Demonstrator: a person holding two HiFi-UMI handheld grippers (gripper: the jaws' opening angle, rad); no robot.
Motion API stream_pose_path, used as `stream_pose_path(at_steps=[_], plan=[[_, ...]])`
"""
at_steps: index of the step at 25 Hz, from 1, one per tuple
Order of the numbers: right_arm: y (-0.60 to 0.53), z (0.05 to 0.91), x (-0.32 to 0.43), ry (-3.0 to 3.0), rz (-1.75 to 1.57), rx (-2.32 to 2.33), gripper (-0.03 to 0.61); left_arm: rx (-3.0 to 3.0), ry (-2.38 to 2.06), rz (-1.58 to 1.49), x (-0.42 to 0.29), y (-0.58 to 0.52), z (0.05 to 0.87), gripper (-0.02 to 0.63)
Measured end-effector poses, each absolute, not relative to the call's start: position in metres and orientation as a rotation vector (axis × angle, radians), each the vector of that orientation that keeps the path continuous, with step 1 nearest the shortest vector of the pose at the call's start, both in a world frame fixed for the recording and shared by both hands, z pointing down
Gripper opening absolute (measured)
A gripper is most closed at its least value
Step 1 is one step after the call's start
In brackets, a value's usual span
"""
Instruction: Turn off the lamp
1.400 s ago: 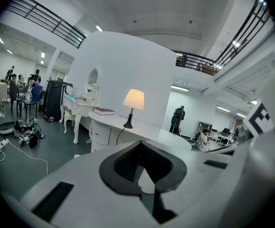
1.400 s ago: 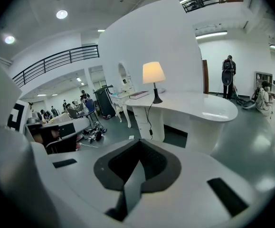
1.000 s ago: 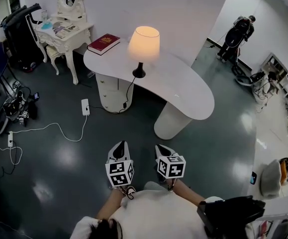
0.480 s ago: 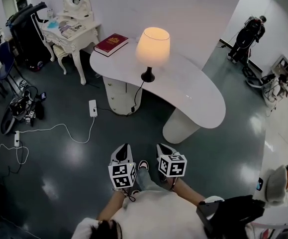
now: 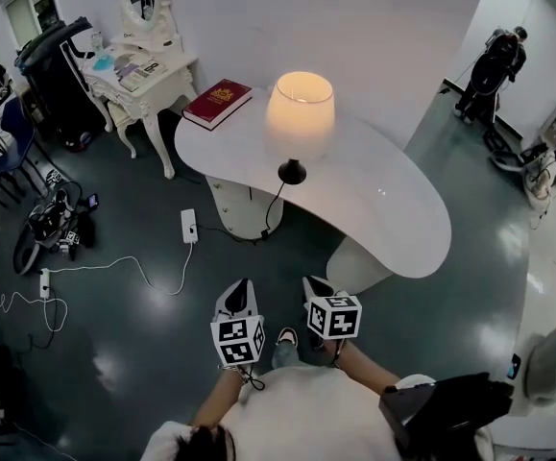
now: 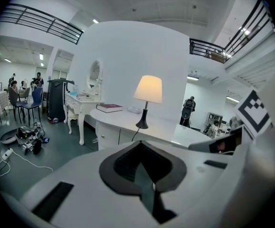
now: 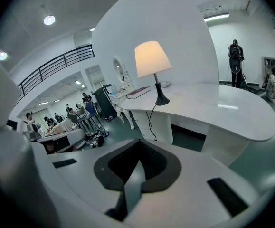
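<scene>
The lamp (image 5: 301,113) is lit, its cream shade glowing above a thin black stem and base on the white curved table (image 5: 393,200). It also shows in the left gripper view (image 6: 148,90) and the right gripper view (image 7: 152,59). Its black cord (image 5: 270,211) hangs off the table's near edge. My left gripper (image 5: 240,294) and right gripper (image 5: 316,286) are side by side over the floor, well short of the table, and point at it. Both are shut with nothing between the jaws, as seen in the left (image 6: 142,167) and right (image 7: 135,167) gripper views.
A red book (image 5: 218,103) lies on the table's left end. A white power strip (image 5: 190,226) and cables lie on the dark floor to the left. A white dressing table (image 5: 138,70) stands at the back left. A person (image 5: 496,65) stands far right.
The table and lamp have come closer and lower in the head view. Both grippers have moved forward with the person and stayed shut.
</scene>
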State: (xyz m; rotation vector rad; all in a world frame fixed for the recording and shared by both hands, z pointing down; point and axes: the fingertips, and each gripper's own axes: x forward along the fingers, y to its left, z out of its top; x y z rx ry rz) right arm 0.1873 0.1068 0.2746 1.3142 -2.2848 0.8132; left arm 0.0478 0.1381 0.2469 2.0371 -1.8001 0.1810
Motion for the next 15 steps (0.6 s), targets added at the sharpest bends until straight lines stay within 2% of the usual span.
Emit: stream_pose_path(at_steps=[15], plan=[[0.004, 0.288, 0.200, -2.261, 0.855, 1.311, -0.002, 2.069, -1.757, 0.227, 0.063, 0.030, 0.250, 0.008]])
